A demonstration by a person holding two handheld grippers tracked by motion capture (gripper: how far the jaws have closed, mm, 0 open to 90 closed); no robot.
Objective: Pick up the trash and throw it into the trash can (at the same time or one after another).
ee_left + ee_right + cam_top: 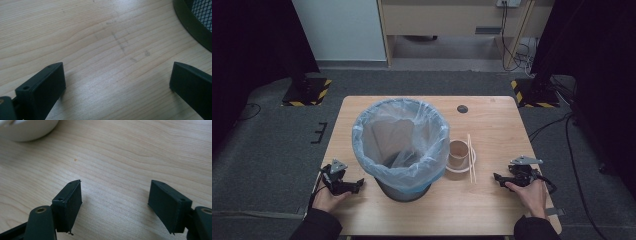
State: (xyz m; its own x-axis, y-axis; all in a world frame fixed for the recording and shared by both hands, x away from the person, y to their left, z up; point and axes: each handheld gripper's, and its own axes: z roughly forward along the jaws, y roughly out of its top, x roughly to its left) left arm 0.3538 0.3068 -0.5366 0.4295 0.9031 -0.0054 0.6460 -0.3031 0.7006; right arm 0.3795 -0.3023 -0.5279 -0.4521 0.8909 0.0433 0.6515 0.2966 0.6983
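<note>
Your left tongs (358, 184) and right tongs (497, 177) rest released, flanking the lined bin (401, 148); paper cup (458, 154) and chopsticks (471, 158) lie right of it.

Bin (401, 150) mid-table (492, 210), cup (457, 155) right, chopsticks (471, 157) beside cup

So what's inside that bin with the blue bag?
The bin is lined with a pale blue bag. Through its open top only crumpled liner shows. The very bottom is dark and hidden by the near rim, so I can't tell what lies there.
</note>
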